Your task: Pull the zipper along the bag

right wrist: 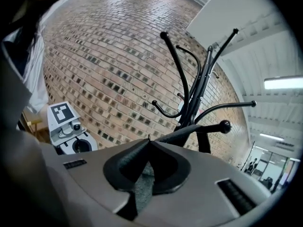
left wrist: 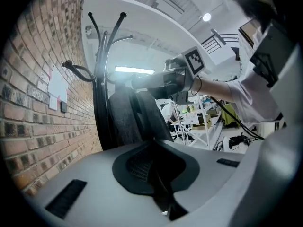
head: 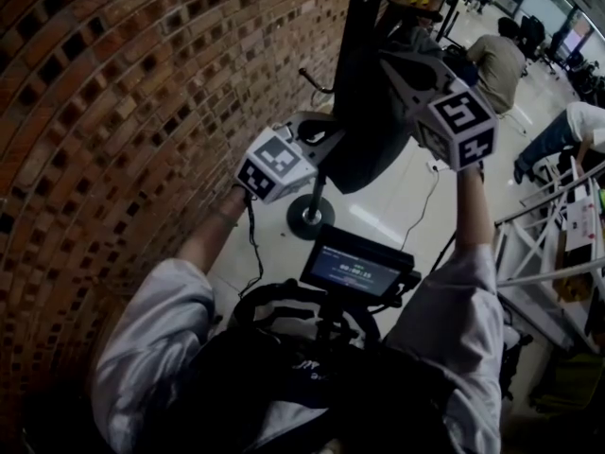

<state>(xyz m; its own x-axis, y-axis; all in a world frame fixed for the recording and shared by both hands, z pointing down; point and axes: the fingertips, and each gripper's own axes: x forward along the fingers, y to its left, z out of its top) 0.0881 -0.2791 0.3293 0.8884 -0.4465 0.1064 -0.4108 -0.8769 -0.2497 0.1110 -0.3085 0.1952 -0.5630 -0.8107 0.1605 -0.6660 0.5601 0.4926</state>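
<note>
A dark bag (head: 364, 121) hangs from a black coat stand (head: 310, 214) by the brick wall. My left gripper (head: 317, 138) is at the bag's lower left side. In the left gripper view the left gripper (left wrist: 154, 143) is shut, with the bag's grey fabric (left wrist: 130, 117) running into the jaw tips. My right gripper (head: 402, 64) is up at the bag's top right. In the right gripper view the right gripper (right wrist: 148, 140) is shut on grey fabric (right wrist: 142, 186), and a dark strap (right wrist: 189, 132) leads off toward a peg (right wrist: 225, 126). No zipper pull shows clearly in any view.
The brick wall (head: 113, 112) curves close on the left. A small screen (head: 357, 268) sits on a rig at my chest. White metal racks (head: 548, 244) stand at the right. People (head: 496, 60) are farther back on the open floor.
</note>
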